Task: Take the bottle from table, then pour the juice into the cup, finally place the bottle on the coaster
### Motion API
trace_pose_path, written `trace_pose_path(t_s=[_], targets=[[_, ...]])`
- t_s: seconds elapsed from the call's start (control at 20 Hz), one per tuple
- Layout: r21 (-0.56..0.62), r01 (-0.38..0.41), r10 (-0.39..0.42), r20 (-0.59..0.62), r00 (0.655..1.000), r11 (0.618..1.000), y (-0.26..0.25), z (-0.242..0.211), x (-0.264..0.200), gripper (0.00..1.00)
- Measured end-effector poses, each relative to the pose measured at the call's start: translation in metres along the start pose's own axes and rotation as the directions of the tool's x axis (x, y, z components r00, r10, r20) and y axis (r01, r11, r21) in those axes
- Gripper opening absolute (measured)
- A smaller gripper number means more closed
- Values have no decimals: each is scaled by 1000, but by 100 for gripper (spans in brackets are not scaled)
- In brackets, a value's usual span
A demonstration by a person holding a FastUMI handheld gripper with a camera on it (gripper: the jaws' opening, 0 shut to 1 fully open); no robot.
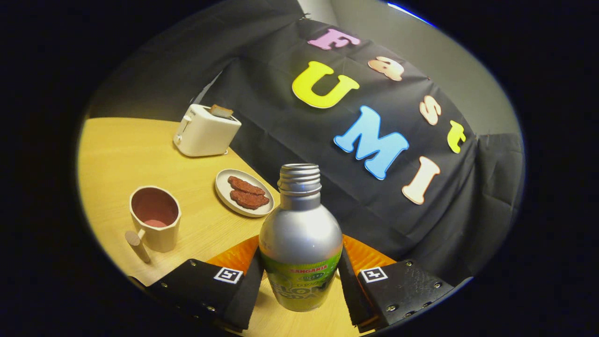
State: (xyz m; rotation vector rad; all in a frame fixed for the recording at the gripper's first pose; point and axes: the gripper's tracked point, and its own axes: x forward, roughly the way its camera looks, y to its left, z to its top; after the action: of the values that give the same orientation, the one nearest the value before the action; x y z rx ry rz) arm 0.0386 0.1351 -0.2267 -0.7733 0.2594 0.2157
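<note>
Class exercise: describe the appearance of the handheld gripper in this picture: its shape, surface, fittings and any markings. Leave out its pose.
The gripper has two broad, flat, block-like fingers with a matte, slightly textured surface. Small round metal screws or rivets dot each one. Each finger carries a small square white tag printed with a black pattern, like a tracking marker, near its inner top corner. Thinner flat pads line the inner faces.

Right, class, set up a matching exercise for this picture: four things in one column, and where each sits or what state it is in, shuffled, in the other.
Things:
1. bottle
2. cup
3. plate
4. toaster

Places or states:
A. holds two brown pieces
B. between the fingers of the tool, cap off
C. far end of the table, a slice sticking out of its slot
D. beside the plate, pinkish inside

Pairs: 1-B, 2-D, 3-A, 4-C
</note>
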Motion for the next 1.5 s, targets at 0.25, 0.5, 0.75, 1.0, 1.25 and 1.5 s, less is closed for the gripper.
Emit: trace_pose_path(t_s=[0.25,0.5,0.75,1.0,1.25,1.5], targets=[[-177,-34,31,-20,999,984,20,4,-1,77],[-277,-47,38,-35,999,960,35,4,1,77],[-356,-55,38,-53,998,933,42,3,6,77],[-478,-78,50,-71,996,875,49,1,15,77],[-562,-81,63,-51,997,823,52,11,18,77],[-641,-69,49,-49,998,765,50,13,15,77]])
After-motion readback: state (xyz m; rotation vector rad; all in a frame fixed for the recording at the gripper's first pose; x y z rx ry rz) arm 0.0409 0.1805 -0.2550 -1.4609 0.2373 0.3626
